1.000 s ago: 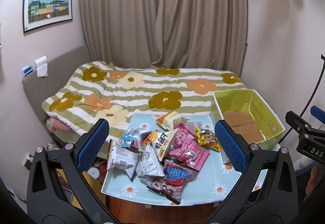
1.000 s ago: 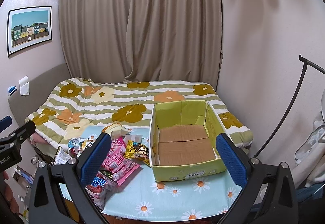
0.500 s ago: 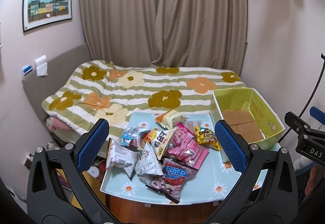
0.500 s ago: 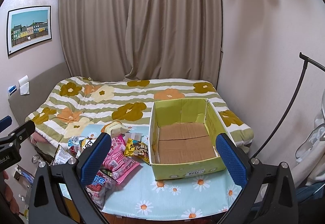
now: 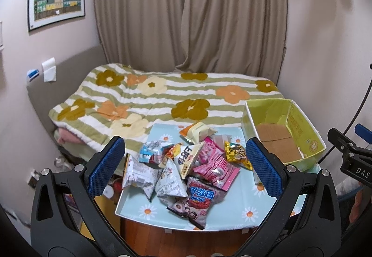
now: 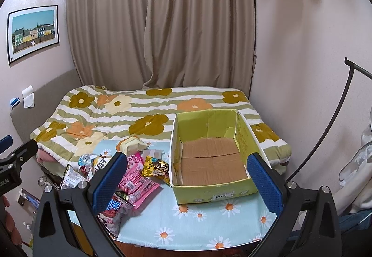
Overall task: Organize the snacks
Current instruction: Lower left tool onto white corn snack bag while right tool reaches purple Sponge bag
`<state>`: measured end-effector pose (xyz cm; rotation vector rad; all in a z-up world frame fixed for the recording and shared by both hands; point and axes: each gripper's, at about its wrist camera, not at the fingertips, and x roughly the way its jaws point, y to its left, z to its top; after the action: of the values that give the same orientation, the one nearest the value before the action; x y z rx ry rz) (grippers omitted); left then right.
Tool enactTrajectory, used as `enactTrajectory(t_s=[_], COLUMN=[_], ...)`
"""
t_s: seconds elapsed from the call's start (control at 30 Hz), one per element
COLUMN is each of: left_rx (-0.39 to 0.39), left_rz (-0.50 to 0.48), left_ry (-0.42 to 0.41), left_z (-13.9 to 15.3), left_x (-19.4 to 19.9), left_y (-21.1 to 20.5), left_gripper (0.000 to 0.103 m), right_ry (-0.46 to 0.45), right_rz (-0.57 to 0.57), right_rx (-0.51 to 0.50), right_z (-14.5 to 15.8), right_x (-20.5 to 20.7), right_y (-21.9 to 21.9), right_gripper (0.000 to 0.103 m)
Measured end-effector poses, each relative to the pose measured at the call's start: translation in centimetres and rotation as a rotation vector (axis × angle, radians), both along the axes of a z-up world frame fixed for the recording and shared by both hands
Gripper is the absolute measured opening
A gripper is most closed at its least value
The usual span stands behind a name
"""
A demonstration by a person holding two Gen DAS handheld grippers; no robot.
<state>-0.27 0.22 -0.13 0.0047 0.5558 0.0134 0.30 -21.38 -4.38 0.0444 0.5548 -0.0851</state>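
Bed (image 6: 162, 112), quilted, striped with flower print, lying behind. Surface (image 6: 200, 217), pale blue daisy-print cover, carrying everything. Cardboard box (image 6: 209, 191), yellow-green outside, brown flaps inside, sitting empty at the right end; judging from this, sorting is not yet starting. Snack pile (image 5: 186, 168) of crinkly foil and plastic packets lying loose at the left end: pink packet (image 5: 215, 167), yellow packet (image 6: 157, 167). Left hand-held gripper (image 5: 186, 164) and right hand-held gripper (image 6: 187, 180) both hovering spread apart, holding nothing.
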Motion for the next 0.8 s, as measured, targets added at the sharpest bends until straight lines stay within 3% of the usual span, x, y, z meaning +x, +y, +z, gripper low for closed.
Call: enactTrajectory(t_s=[0.2, 0.47, 0.8], left_rx=[-0.005, -0.011, -0.039], left_rz=[0.049, 0.077, -0.070], left_ry=[0.051, 0.173, 0.334], left_z=[-1.4, -5.6, -11.8], left_x=[0.0, 0.2, 5.3], left_y=[0.8, 2.5, 5.2], left_gripper=[0.103, 0.103, 0.103], right_ry=[0.045, 0.169, 0.350], right_rz=[0.057, 0.167, 0.217], right_rx=[0.026, 0.082, 0.184], right_z=[-1.8, -5.4, -11.2], right_x=[0.5, 2.5, 5.3], right_y=[0.2, 1.7, 5.3], right_gripper=[0.102, 0.102, 0.102])
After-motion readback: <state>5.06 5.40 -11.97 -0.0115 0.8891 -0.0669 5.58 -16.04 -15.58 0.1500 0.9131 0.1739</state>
